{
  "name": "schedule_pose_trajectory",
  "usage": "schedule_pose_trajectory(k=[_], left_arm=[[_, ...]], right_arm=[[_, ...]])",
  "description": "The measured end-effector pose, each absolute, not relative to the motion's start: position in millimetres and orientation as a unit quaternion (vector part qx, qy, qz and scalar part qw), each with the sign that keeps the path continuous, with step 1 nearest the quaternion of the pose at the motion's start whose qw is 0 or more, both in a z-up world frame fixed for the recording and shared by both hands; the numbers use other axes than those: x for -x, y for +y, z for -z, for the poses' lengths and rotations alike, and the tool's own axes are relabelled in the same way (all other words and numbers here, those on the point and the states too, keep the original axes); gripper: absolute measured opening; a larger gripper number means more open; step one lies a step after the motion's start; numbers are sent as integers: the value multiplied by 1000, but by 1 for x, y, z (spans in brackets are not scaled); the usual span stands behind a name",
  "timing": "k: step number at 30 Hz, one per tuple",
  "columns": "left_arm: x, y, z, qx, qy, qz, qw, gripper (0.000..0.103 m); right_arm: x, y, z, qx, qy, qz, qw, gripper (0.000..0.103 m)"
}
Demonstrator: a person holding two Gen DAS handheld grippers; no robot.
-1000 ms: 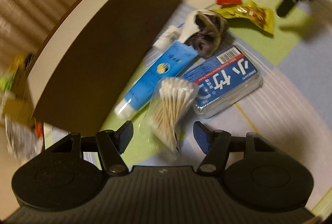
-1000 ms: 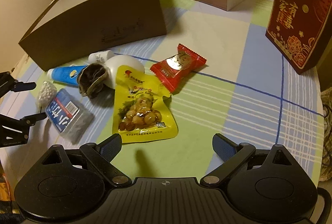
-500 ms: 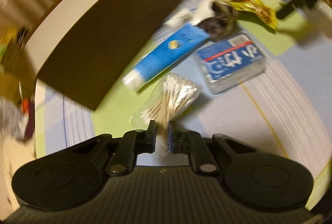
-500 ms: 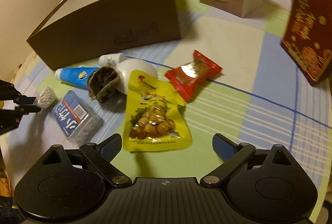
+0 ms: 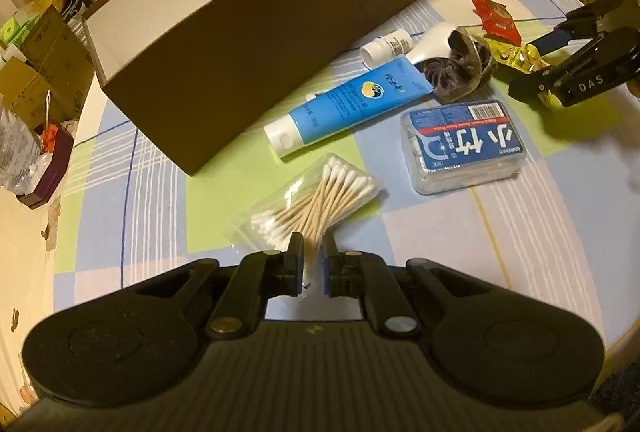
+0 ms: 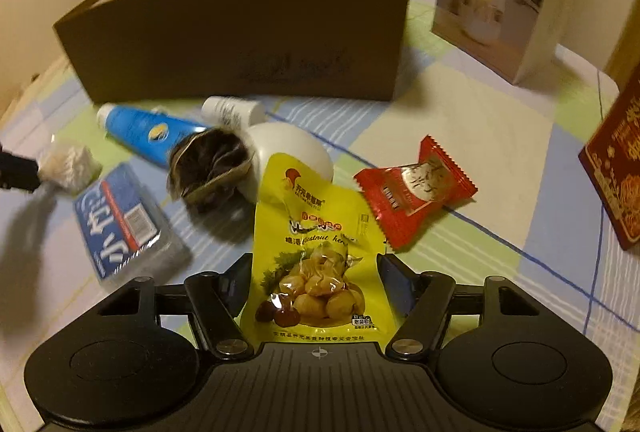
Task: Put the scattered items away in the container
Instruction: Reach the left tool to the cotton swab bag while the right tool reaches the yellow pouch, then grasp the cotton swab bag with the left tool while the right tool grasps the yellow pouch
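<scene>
- Cotton-swab bag (image 5: 316, 198): it lies on the bench (image 5: 460, 244) straight ahead of the left gripper (image 5: 313, 258), its long axis running from the gripper tips away and up to the right. The jaws are clenched on the bag's near end, so the grasp is on one tip and the rest will likely dangle when lifted.
- The brown box (image 5: 256, 28), the container, stands just beyond and to the left of the bag, its open top facing up; in my judgement the coming move is a lift and a carry forward-left over the near wall.
- Chestnut pouch (image 6: 316, 252): it lies lengthwise between the spread fingers of the right gripper (image 6: 314, 282), which brackets its lower half without yet pinching it. The box stands beyond it, well apart, past the other items.
- The left hand is nearer the box; the right has the longer carry.
- Count of loose items on the bench: one swab bag, one chestnut pouch, one blue tube (image 5: 344, 108), one clear floss-pick case (image 5: 464, 148), one white bottle (image 5: 416, 44), one dark scrunchie (image 5: 460, 68), one red snack packet (image 6: 416, 192). Seven in all, none visibly in the box.
</scene>
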State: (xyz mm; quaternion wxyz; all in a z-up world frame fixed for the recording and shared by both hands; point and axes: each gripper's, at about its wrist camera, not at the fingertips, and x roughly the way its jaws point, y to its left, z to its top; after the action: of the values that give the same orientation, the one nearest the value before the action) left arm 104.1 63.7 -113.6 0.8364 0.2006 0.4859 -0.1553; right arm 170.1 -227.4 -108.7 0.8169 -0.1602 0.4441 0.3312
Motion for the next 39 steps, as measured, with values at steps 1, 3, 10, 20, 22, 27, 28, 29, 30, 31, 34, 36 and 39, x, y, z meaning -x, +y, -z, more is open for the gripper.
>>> schedule_pose_trajectory(k=[1,3,10,20,22,27,28,29,30,31,34,36,39], left_arm=[[-103,64,114,-201,489,157,834,6],[-99,64,114,-201,497,162,828,7],[-82,54,111,-246,477,187,823,41],[-115,46,122,-325,433,198,817,54],[-123,49,130,-318,446,209,810,52],[-117,49,132,-309,459,230,800,24],[-112,49,131,-310,460,229,800,23],[-109,49,130,-306,462,228,801,21],[-105,49,129,-299,465,226,802,21],[-102,50,128,-292,469,224,803,21],[-90,49,126,-279,473,215,807,20],[-85,49,125,-271,476,209,810,18],[-81,50,120,-250,479,200,818,15]], right_arm=[[-168,-229,108,163,446,-334,814,68],[-161,-234,106,174,452,-341,806,68],[-131,-250,101,185,474,-359,783,68],[-132,-246,102,171,470,-340,796,77],[-131,-246,103,169,466,-340,799,77],[-132,-250,101,166,465,-333,803,70],[-132,-250,101,165,466,-333,803,70],[-132,-250,100,165,467,-332,802,69],[-132,-250,100,166,469,-331,802,69],[-132,-249,100,167,470,-330,802,69],[-132,-248,99,169,472,-327,801,68],[-131,-247,97,173,471,-327,801,66],[-131,-247,93,173,471,-329,800,62]])
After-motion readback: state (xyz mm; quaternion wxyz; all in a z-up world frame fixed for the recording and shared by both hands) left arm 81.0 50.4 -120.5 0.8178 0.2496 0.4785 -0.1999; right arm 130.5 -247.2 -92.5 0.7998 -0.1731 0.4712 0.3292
